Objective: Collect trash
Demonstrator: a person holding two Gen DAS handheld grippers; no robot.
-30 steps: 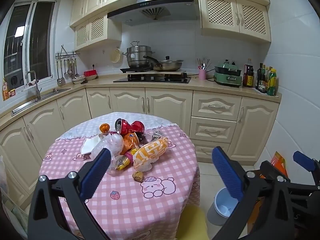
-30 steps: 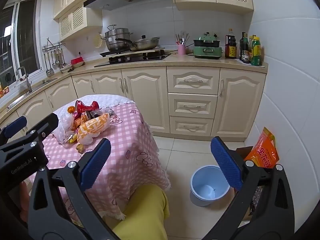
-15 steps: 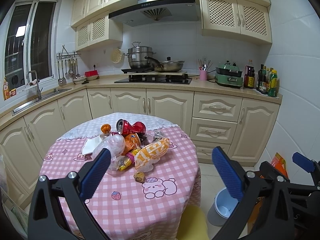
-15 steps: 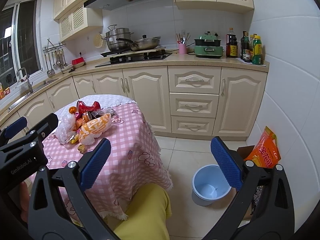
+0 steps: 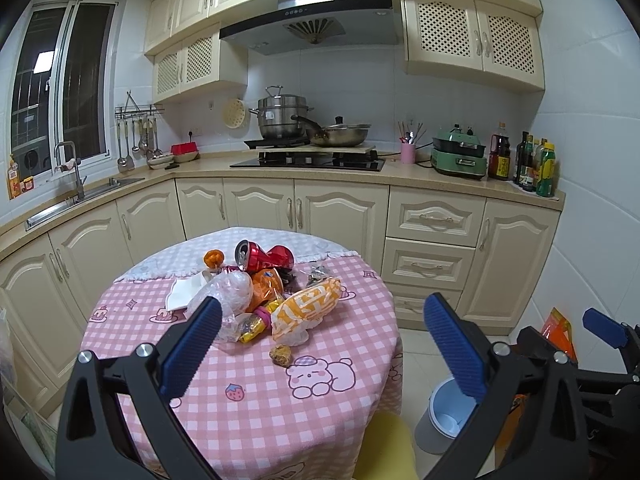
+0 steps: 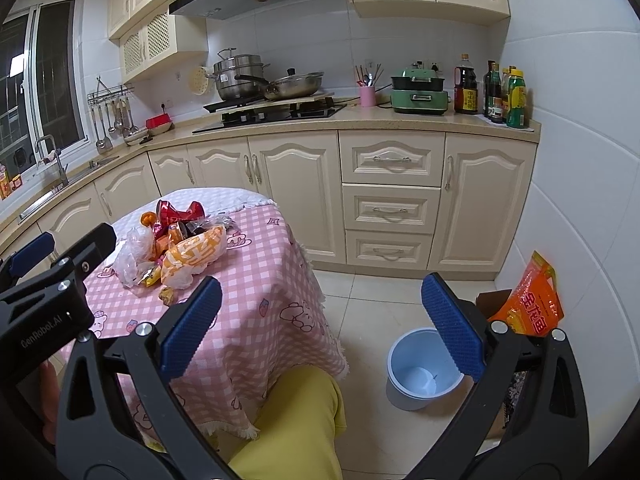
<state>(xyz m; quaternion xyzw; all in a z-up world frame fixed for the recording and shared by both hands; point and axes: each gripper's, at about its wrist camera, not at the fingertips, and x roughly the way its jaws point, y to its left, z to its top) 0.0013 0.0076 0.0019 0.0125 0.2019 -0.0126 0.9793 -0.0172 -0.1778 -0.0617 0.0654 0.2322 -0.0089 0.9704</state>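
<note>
A heap of trash lies on the round table with the pink checked cloth [image 5: 248, 396]: a crushed red can [image 5: 264, 257], an orange-and-white snack bag [image 5: 306, 309], a clear plastic bag [image 5: 232, 292], a white tissue [image 5: 182, 294], a small orange fruit [image 5: 214, 258] and a brown crumb ball [image 5: 280, 355]. The heap also shows in the right wrist view [image 6: 188, 252]. A light blue trash bin [image 6: 422, 368] stands on the floor right of the table. My left gripper [image 5: 320, 344] is open and empty, hovering short of the heap. My right gripper [image 6: 320, 320] is open and empty, over the floor beside the table.
Cream kitchen cabinets [image 5: 340, 212] and a counter with stove and pots [image 5: 308, 136] run behind the table. An orange bag in a cardboard box [image 6: 528, 300] leans at the right wall. A yellow-clad knee [image 6: 296, 420] is below the table edge. The bin also shows in the left wrist view [image 5: 444, 420].
Both views have shifted slightly; the table and heap sit a little lower and closer. Both grippers stay open and empty.
</note>
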